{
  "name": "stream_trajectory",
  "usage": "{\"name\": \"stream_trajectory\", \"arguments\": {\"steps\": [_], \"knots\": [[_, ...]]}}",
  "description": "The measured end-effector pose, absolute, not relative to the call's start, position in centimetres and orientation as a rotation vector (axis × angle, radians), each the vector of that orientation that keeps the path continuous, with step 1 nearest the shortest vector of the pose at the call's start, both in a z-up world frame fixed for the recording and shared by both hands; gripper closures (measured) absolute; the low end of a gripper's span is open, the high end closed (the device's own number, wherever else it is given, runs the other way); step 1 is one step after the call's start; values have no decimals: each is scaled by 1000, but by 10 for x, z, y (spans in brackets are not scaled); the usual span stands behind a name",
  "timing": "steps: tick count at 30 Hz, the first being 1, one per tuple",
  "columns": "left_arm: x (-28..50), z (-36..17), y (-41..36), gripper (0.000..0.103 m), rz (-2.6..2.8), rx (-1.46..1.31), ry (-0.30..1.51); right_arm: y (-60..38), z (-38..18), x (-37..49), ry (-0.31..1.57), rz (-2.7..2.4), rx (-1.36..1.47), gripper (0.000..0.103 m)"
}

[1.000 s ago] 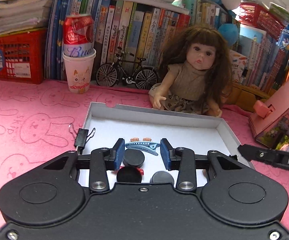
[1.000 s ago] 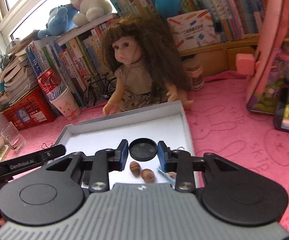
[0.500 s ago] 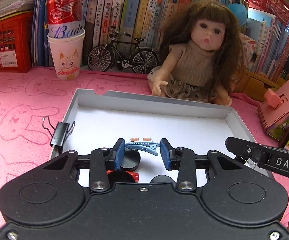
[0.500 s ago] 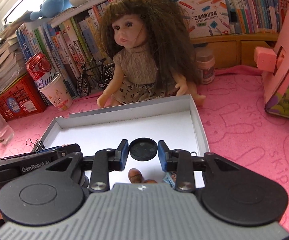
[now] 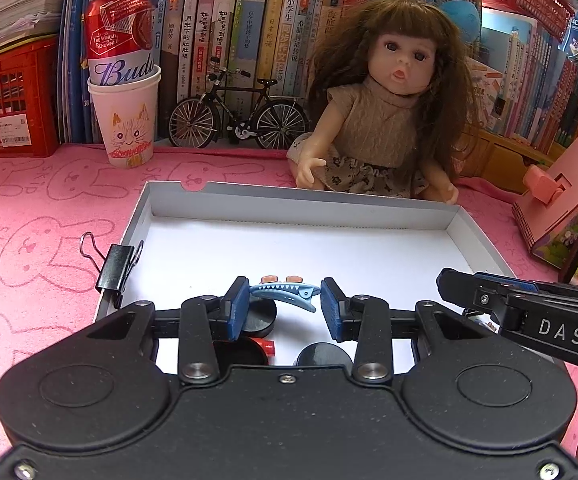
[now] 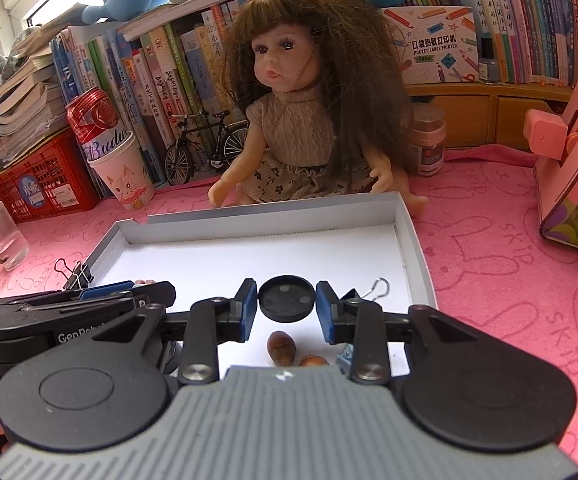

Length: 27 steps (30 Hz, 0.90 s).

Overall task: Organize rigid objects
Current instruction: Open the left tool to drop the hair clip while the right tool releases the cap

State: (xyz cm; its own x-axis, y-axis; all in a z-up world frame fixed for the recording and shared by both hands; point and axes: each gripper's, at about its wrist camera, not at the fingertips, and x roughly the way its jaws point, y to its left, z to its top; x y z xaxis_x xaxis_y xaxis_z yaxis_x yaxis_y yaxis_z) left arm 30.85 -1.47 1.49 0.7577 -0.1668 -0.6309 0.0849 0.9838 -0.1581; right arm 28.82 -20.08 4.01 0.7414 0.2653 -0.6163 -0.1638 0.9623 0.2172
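Note:
A shallow white box (image 5: 297, 204) lies on the pink mat. My left gripper (image 5: 282, 306) hangs over its near part, shut on a blue shark-shaped hair clip (image 5: 283, 294). Below it in the box lie black discs (image 5: 263, 314) and a small red piece (image 5: 266, 346). My right gripper (image 6: 287, 306) is shut on a round black disc (image 6: 287, 298) above the box (image 6: 273, 210). Two hazelnuts (image 6: 282, 346) rest on the box floor under it. One of the right gripper's fingers (image 5: 489, 294) shows at the right of the left wrist view.
A black binder clip (image 5: 116, 268) sits on the box's left rim, and another clip (image 6: 371, 290) lies near its right wall. A doll (image 5: 385, 120) sits behind the box. A cup holding a can (image 5: 123, 120), a toy bicycle (image 5: 237, 120), books and a pink case (image 5: 569, 200) ring the mat.
Both grippers have sunk a little and moved in over the box, each still carrying its object. The discs on the box floor have slid under the left gripper in its view.

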Motion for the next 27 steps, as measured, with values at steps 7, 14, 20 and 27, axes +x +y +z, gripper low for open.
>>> {"name": "stream_trajectory", "arguments": {"steps": [7, 14, 20, 27], "knots": [[300, 18, -14, 56, -140, -112, 683, -202, 42, 280, 675, 252, 170, 39], [287, 28, -14, 40, -143, -83, 644, -203, 48, 267, 643, 239, 158, 30], [272, 35, -10, 28, -138, -69, 619, -202, 55, 252, 617, 203, 124, 25], [249, 43, -3, 25, -136, -74, 601, -202, 63, 232, 590, 166, 93, 20]]}}
